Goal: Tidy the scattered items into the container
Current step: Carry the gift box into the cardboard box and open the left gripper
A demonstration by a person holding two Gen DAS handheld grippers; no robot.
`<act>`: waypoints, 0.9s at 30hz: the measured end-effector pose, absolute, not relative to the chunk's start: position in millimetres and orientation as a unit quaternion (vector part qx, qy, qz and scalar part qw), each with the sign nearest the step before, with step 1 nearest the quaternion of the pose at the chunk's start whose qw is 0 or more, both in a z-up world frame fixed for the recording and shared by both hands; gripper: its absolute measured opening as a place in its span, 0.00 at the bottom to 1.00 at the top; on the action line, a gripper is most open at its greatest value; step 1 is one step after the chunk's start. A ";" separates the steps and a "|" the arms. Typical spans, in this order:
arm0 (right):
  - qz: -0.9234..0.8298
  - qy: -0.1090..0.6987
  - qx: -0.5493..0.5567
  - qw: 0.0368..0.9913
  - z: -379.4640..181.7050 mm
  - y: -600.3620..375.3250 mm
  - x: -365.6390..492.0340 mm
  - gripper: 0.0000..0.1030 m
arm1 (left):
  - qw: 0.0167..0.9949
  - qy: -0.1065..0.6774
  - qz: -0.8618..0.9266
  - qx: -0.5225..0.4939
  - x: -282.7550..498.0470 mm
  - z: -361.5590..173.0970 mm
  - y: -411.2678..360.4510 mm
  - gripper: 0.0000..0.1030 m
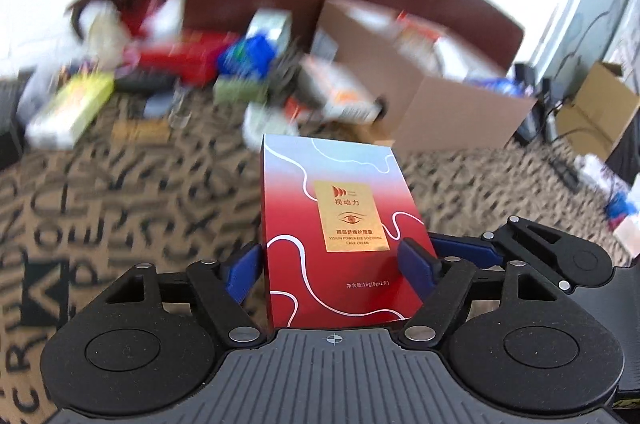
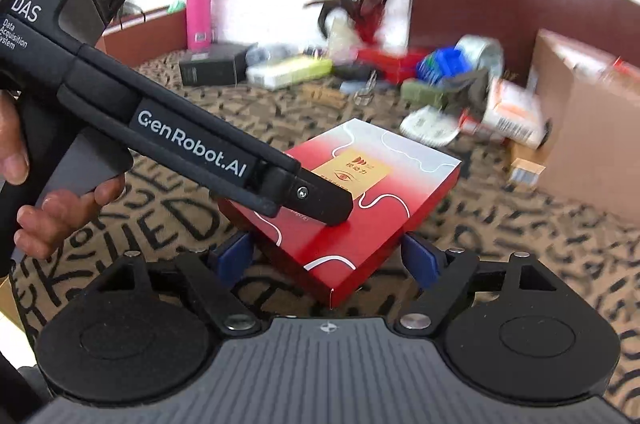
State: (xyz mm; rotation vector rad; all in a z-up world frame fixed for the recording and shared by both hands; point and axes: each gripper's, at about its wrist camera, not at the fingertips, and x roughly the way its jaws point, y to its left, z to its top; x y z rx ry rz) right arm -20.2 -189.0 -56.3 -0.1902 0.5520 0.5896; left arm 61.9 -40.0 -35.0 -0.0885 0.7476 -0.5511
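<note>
Jaws around red box [image 1: 336,236], clutter [image 1: 224,64] beyond

Red-and-silver eye-cream box [image 1: 332,244], tilted, lifted above patterned carpet [image 1: 120,192], near cardboard container [image 1: 452,112].

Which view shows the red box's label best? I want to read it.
The left wrist view: the red box faces the camera upright, its gold label sharp and fully readable. In the right wrist view the box lies tilted, and the left tool's finger covers part of the label.
</note>
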 end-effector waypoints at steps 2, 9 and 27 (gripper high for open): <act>0.278 0.244 -0.099 0.924 -41.3 -196.8 -23.6 0.82 | 0.897 0.341 -0.277 -0.045 64.3 -17.5 -48.3 0.79; 0.240 0.176 -0.104 0.949 13.5 -238.4 -10.8 0.82 | 0.904 0.284 -0.316 -0.046 92.9 37.6 -100.6 0.79; 0.202 0.173 -0.126 0.956 55.5 -344.3 136.6 0.82 | 0.908 0.264 -0.317 -0.069 239.8 56.2 -226.0 0.79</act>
